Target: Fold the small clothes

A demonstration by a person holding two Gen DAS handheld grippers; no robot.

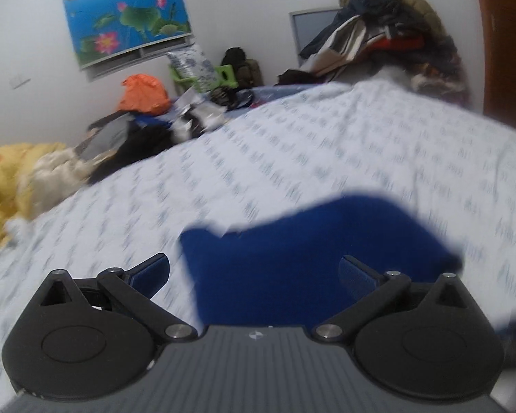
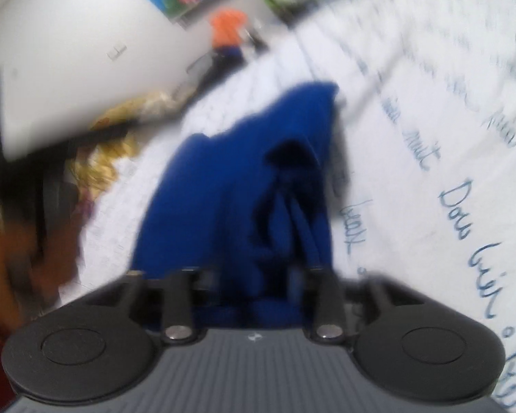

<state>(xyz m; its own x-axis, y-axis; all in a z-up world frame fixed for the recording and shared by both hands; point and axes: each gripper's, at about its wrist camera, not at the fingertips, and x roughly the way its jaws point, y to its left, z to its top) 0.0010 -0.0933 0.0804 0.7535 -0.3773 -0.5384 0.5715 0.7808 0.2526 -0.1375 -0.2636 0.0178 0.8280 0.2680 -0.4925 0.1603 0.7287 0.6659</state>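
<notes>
A small dark blue garment [image 1: 313, 241] lies on the white bedsheet with blue writing [image 1: 292, 158]. My left gripper [image 1: 254, 272] is open just above its near part, one finger on each side, holding nothing. In the right wrist view the same blue garment [image 2: 240, 179] hangs bunched and creased from my right gripper [image 2: 254, 282], which is shut on its near edge and lifts it over the sheet [image 2: 430, 103]. Both views are blurred by motion.
A pile of clothes [image 1: 388, 34] is stacked at the back right against the wall. Yellow bedding [image 1: 13, 179], dark clothes [image 1: 134, 137] and an orange bag [image 1: 144, 93] lie at the left and far side of the bed.
</notes>
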